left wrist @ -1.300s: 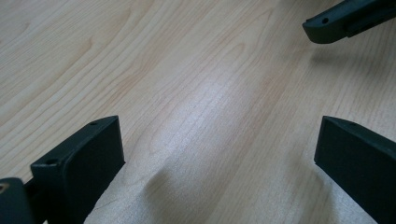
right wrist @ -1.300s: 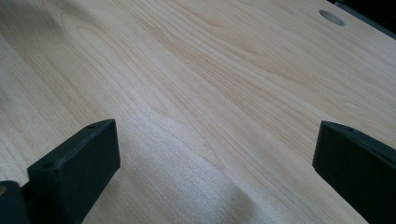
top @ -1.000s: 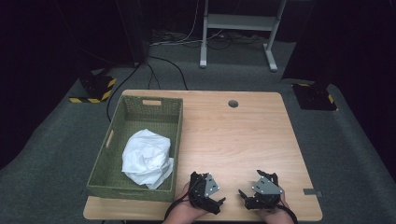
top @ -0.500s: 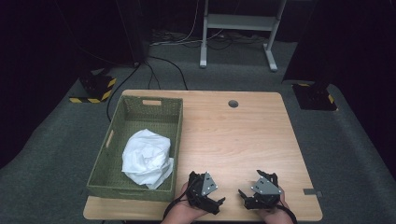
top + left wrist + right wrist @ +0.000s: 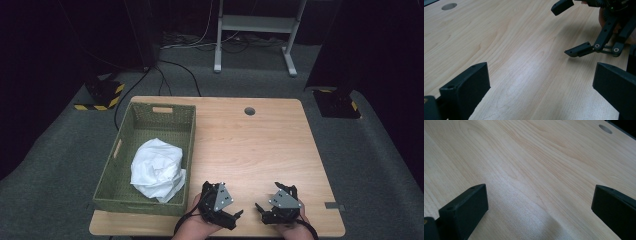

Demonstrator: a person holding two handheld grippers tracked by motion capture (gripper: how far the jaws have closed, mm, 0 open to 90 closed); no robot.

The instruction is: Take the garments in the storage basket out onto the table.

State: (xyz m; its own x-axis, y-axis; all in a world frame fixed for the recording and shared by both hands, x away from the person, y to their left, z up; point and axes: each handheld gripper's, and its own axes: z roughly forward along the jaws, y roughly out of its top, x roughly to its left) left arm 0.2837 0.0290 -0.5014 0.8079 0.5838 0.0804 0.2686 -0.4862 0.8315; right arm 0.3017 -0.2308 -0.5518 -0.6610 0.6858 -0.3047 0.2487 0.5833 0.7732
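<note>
Light wooden bench (image 5: 260,145): centre and right bare, w/ round cable hole (image 5: 249,110) near far edge. Left hand-held gripper (image 5: 231,216) and right hand-held gripper (image 5: 262,210) sit at near edge, tips facing each other, both w/ jaws spread wide, holding nothing. Crumpled white cloth (image 5: 156,170) lies in near half of green woven basket (image 5: 150,116) at bench left, just left of left hand-held gripper, apart from it.

No words, numbers, labels or brand marks can be read anywhere in these views. The only sign-like markings are yellow-and-black hazard stripes (image 5: 100,106) on a floor piece beyond the tabletop's (image 5: 260,145) far left corner, and a matching striped piece (image 5: 353,105) past its far right corner.
</note>
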